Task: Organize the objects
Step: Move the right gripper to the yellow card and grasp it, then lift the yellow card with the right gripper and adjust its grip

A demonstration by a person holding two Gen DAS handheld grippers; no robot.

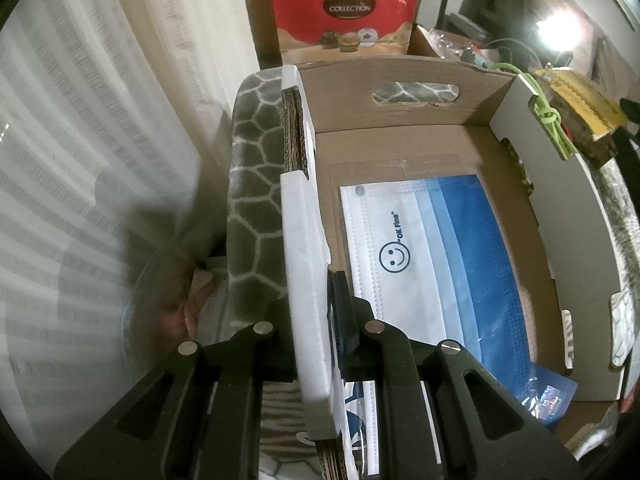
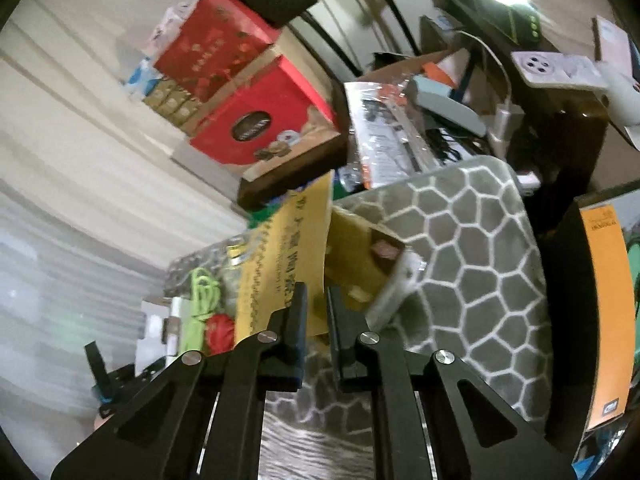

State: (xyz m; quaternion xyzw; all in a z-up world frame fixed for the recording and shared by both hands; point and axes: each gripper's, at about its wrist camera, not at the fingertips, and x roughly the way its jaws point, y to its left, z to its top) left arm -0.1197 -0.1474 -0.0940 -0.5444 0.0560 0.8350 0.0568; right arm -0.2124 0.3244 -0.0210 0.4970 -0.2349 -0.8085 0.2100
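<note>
Right gripper fingers pinching yellow packet, grey honeycomb-patterned mat below, red gift boxes behind

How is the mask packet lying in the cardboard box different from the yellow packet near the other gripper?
The mask packet is white and blue with a smiley face; the yellow packet carries rows of dark print. The mask packet lies flat on the floor of the cardboard box; the yellow packet stands tilted, outside the box, among clutter on the patterned grey cloth. Both are thin and flat.
</note>
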